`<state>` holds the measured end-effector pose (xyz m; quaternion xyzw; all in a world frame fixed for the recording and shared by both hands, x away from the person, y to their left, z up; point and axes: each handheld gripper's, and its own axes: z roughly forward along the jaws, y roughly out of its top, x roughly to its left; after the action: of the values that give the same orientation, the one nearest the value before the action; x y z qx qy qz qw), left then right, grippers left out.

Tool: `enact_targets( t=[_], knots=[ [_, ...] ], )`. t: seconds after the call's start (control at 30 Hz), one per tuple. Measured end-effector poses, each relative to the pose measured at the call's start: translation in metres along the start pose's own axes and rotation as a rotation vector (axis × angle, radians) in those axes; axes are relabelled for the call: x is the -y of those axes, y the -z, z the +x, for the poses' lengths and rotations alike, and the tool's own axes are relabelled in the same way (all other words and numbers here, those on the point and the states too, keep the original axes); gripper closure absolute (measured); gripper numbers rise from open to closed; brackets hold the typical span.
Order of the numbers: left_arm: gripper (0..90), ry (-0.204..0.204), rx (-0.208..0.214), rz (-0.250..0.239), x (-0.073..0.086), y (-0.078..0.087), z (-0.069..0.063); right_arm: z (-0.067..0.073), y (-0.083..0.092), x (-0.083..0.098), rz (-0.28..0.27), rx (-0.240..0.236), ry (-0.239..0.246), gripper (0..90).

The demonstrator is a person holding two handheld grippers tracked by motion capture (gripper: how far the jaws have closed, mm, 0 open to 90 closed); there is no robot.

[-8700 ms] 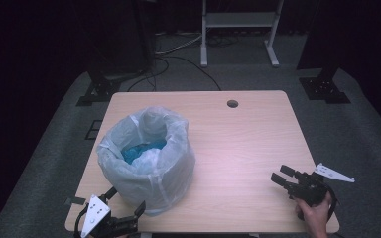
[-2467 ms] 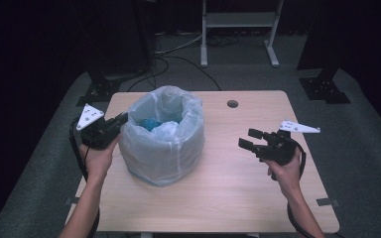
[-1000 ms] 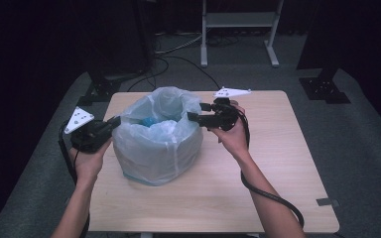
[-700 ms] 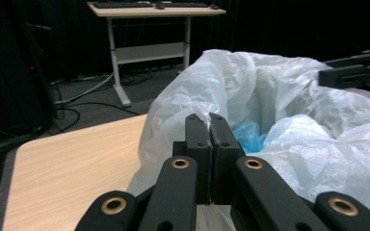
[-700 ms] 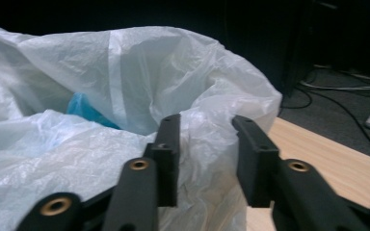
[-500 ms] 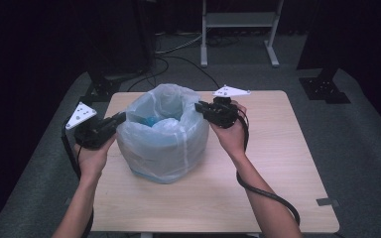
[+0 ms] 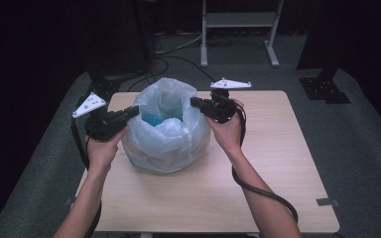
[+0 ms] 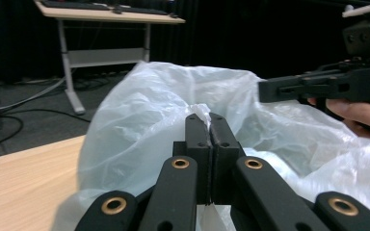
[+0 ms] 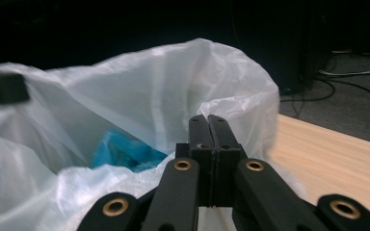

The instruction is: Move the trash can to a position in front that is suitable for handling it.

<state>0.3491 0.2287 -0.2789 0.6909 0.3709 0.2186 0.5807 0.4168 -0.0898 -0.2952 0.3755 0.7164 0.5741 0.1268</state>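
High view: the wooden table (image 7: 287, 163) carries a translucent plastic bag (image 7: 166, 139) sitting toward ten o'clock of its centre, with something blue (image 7: 154, 120) inside. Both grippers flank the bag's mouth, probably so the rim can be drawn up evenly from opposite sides. The left gripper (image 7: 131, 111) meets the rim at nine o'clock, jaws pinched together on a fold of film, as the left gripper view shows (image 8: 209, 126). The right gripper (image 7: 194, 102), at three o'clock, has just been closing and now clamps the opposite rim (image 9: 207, 126).
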Motion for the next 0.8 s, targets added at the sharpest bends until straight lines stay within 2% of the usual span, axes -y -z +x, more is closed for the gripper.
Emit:
enact_targets(
  t=[0.07, 0.1, 0.13, 0.17, 0.3, 0.4, 0.5, 0.6, 0.8],
  knots=[
    [89.2, 0.0, 0.015, 0.001, -0.002, -0.003, -0.004, 0.008, 0.0, -0.005, -0.005, -0.03, -0.01, 89.8],
    [89.2, -0.001, 0.041, 0.005, -0.004, -0.007, -0.008, 0.013, 0.0, -0.007, -0.008, -0.048, -0.009, 89.8],
    [89.2, -0.001, 0.041, 0.005, -0.004, -0.007, -0.008, 0.013, 0.0, -0.007, -0.008, -0.048, -0.009, 89.8],
    [89.2, 0.0, 0.065, 0.007, -0.004, -0.01, -0.013, 0.021, 0.001, -0.008, -0.012, -0.079, -0.012, 89.8],
    [89.2, -0.001, 0.102, 0.017, -0.005, -0.013, -0.021, 0.039, 0.0, -0.006, -0.008, -0.138, 0.009, 89.8],
    [89.2, -0.007, 0.106, 0.021, -0.005, -0.014, -0.024, 0.047, -0.003, -0.003, 0.004, -0.158, 0.029, 89.7],
    [89.2, -0.001, 0.116, 0.029, -0.007, -0.015, -0.025, 0.059, -0.008, 0.005, 0.018, -0.205, 0.055, 89.7],
    [89.1, 0.006, 0.12, 0.035, -0.007, -0.016, -0.025, 0.065, -0.009, 0.01, 0.022, -0.222, 0.074, 89.7],
    [89.1, 0.057, 0.139, 0.059, -0.006, -0.021, -0.025, 0.073, -0.009, 0.018, 0.026, -0.244, 0.124, 89.7]
  ],
)
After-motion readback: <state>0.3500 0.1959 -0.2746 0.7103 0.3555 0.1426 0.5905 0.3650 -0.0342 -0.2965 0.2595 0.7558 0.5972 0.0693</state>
